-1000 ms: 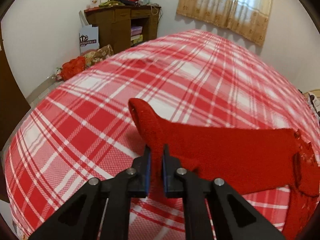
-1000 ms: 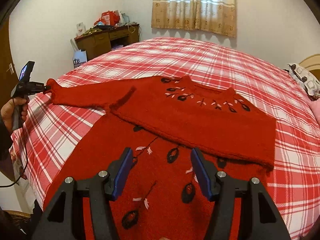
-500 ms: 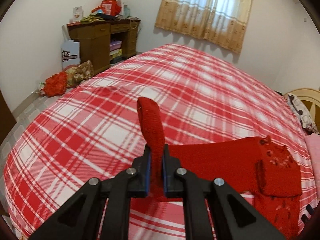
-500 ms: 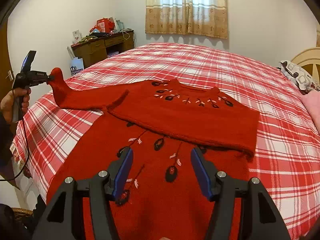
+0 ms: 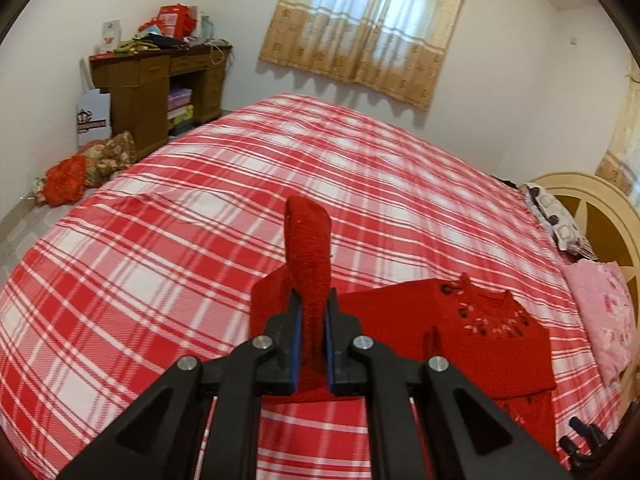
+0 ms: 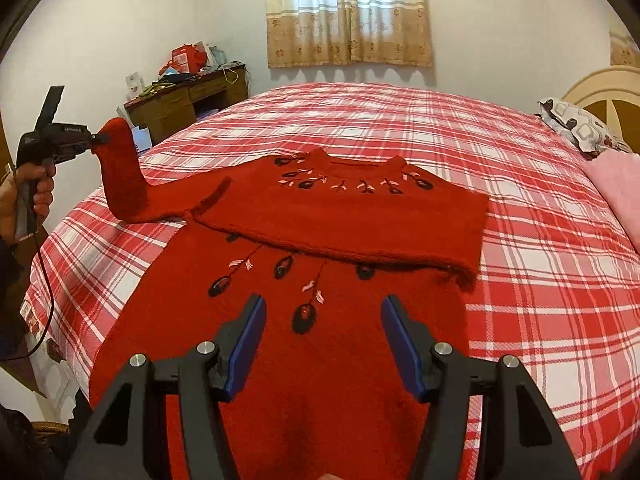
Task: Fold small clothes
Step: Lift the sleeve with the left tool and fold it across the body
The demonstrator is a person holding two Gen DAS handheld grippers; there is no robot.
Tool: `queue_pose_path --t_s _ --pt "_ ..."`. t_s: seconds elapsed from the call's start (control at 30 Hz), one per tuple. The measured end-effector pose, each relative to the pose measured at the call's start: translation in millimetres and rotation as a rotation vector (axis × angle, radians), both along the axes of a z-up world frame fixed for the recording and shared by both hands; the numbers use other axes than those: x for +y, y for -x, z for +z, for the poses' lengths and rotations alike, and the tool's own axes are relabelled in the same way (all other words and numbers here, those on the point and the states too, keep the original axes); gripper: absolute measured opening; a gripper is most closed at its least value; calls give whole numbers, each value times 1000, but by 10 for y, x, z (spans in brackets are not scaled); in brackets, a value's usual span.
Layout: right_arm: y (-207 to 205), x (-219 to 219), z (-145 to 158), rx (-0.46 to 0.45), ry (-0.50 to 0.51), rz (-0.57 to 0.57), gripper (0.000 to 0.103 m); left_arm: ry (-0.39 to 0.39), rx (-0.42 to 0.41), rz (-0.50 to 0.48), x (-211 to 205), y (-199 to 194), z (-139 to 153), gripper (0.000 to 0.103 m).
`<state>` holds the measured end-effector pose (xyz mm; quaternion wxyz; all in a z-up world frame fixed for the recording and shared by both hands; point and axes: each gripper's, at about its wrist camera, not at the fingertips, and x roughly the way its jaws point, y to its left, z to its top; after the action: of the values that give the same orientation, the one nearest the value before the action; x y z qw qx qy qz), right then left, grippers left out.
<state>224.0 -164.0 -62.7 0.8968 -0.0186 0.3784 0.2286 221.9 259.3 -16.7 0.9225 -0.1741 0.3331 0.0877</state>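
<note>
Sweater (image 6: 340, 216): a small red knit with dark embroidered flowers, lying flat on the plaid bed (image 6: 540, 248), its right side already folded across the chest.
Left tool (image 5: 311, 322): clamped narrow on the cuff of the left sleeve (image 6: 124, 176), which stands lifted off the bed at the left edge.
Right tool (image 6: 322, 340): jaws wide and empty, hovering over the near hem, touching nothing that I can see.
Step in hand: judged to be carrying the left sleeve rightward over the body.
How to do it well: keep the grip firm, lift only enough to clear the knit, lay the cuff along the shoulder line so the fold edge runs straight.
Support: the right tool could press the near body to stop sliding.
Risk: thick knit may bunch at the armpit.
Surroundings: wooden dresser (image 5: 160, 92) far left, pink pillow (image 5: 604, 312) right.
</note>
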Motion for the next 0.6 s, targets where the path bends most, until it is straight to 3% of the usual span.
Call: queue_pose_path --t_s 0.37,0.6 --pt "28 -283 -86 28 -33 -59 61 25 -61 -74 -390 -166 243 10" --pt "45 -365 -163 92 -82 -69 61 37 -101 -108 -587 -254 467 10"
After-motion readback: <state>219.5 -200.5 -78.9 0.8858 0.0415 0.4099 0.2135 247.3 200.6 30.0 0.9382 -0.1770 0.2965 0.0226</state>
